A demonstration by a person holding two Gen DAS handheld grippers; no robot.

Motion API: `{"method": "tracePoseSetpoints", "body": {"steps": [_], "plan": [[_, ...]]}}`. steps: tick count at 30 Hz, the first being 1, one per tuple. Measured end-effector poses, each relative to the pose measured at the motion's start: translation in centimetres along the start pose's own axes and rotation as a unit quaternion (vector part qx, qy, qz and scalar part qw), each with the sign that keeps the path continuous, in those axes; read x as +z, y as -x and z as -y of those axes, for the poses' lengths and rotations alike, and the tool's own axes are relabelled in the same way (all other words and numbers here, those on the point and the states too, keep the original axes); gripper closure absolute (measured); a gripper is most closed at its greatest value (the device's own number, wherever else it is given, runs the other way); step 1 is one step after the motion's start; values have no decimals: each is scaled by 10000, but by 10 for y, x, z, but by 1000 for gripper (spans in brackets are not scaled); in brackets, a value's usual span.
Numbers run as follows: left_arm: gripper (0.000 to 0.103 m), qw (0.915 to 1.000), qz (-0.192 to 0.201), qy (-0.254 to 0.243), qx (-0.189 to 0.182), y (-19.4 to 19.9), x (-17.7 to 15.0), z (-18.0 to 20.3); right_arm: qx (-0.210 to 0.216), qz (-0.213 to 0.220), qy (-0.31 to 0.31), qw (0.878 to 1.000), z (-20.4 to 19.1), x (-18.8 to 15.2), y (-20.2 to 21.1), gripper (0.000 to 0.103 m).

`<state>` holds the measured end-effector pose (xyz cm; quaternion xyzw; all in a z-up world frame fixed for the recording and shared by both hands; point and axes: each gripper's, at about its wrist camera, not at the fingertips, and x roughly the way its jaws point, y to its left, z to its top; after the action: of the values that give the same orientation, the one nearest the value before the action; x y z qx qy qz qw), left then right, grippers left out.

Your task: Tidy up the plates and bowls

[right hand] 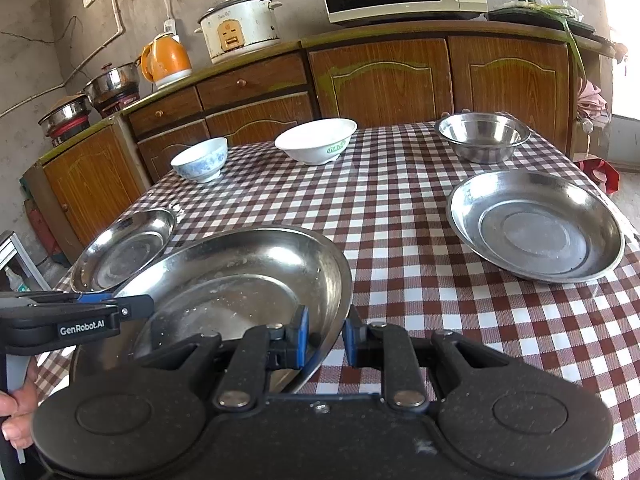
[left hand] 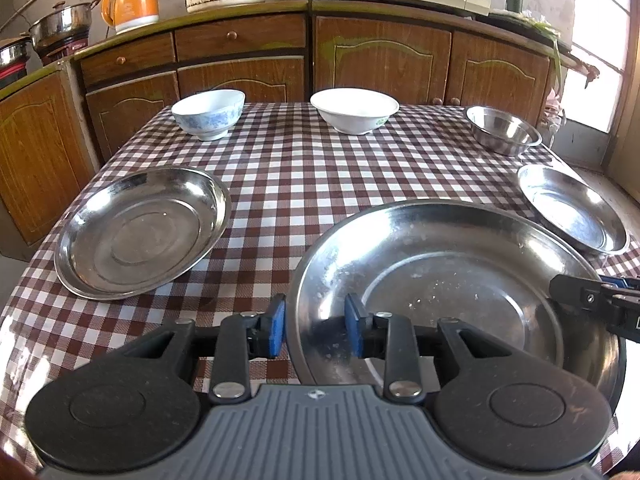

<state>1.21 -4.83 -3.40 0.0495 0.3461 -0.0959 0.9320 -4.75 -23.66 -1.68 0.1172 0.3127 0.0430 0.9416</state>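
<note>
The large steel plate (left hand: 452, 292) fills the lower right of the left wrist view and the lower left of the right wrist view, lying over the checked tablecloth (left hand: 304, 168). Both tools have it by the rim: the left gripper (left hand: 316, 322) has its blue pads nearly together across the plate's near left edge, one pad outside the rim and one inside, and the right gripper (right hand: 326, 338) pinches the opposite edge in the same way. In the right wrist view the plate looks tilted, so it seems lifted at least on that side, though whether it is fully clear of the cloth cannot be told.

Judging by its thin polished metal, this plate should be stiff, fairly light and not fragile, but slick under the pads; the sloping rim gives little to bite on, so a pinch well over the lip on two opposite sides looks right, and keeping both hands level should stop it sliding out.

Two smaller steel plates lie apart, one at middle left (left hand: 140, 232) and one at the right edge (left hand: 572, 208). Along the upper middle stand a blue-patterned bowl (left hand: 208, 114), a white bowl (left hand: 354, 110) and a steel bowl (left hand: 502, 130); the ceramic two would chip if knocked
</note>
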Motion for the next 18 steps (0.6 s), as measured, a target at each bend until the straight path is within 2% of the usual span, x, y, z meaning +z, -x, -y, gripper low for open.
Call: {"method": "tracePoseSetpoints", "body": {"steps": [18], "plan": [[71,9998,-65,-167,40,-7,-7,5,-76,-124,-33,9999,4,-5,-6,79]]}}
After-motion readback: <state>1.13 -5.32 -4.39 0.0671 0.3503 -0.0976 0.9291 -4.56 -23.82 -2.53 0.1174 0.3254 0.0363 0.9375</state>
